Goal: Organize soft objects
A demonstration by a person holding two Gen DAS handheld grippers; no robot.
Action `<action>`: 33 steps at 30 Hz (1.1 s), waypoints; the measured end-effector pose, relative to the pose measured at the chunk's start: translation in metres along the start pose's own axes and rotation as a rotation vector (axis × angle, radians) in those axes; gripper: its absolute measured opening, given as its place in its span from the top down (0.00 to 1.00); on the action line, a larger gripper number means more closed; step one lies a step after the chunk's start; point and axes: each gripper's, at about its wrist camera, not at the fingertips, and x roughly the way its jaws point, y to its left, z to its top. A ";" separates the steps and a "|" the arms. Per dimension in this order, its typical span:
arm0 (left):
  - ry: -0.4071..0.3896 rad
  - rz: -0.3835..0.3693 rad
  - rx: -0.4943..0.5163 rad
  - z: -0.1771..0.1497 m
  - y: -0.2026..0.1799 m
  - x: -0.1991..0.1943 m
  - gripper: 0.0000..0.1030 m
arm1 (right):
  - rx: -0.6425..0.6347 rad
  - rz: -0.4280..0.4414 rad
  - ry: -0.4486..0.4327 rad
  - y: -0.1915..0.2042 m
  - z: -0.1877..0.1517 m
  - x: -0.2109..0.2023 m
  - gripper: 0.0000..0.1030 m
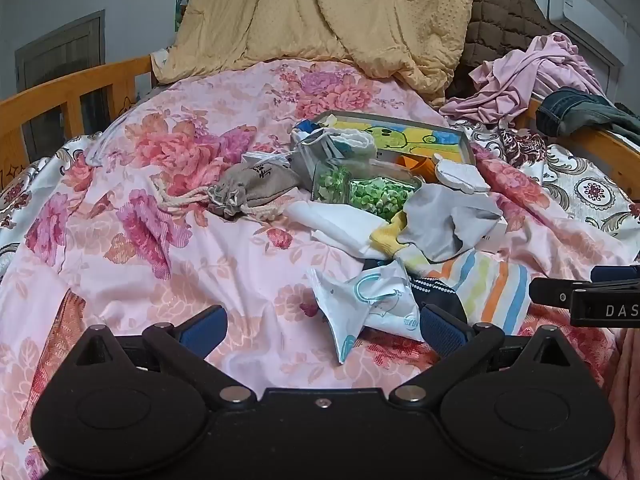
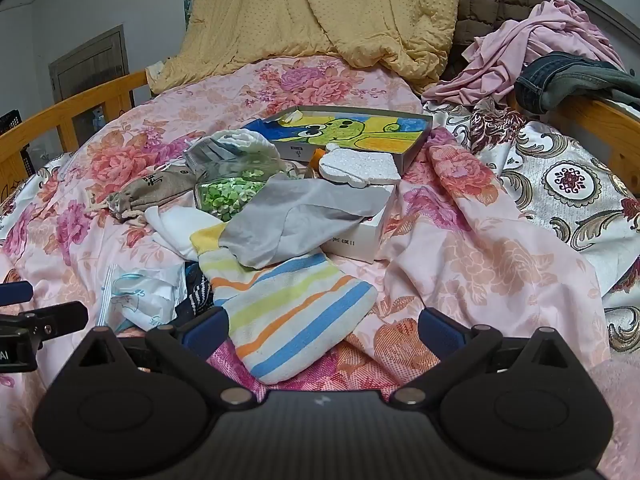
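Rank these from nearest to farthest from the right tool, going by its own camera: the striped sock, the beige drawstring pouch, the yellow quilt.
1. Striped sock, directly ahead, between the open fingers.
2. Beige drawstring pouch, farther off, left.
3. Yellow quilt, piled at the bed's far end.

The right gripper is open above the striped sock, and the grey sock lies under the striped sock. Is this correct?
Not quite: in the right wrist view the grey sock lies on top of the striped sock, not under it. The right gripper is indeed open above it.
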 end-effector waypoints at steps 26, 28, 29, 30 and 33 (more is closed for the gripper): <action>0.004 -0.006 -0.009 0.000 0.000 0.000 0.01 | 0.001 0.001 -0.001 0.000 0.000 0.000 0.00; 0.005 -0.006 -0.009 0.000 0.000 0.000 0.01 | 0.001 0.001 -0.002 0.000 0.000 0.000 0.00; 0.005 -0.006 -0.010 0.000 0.000 0.000 0.01 | 0.001 0.001 -0.001 0.000 0.000 0.000 0.00; 0.005 -0.007 -0.010 0.000 0.000 0.000 0.01 | 0.001 0.001 -0.001 0.000 0.000 0.000 0.00; 0.005 -0.006 -0.011 0.000 0.000 0.000 0.01 | 0.001 0.001 -0.001 0.000 0.000 0.000 0.00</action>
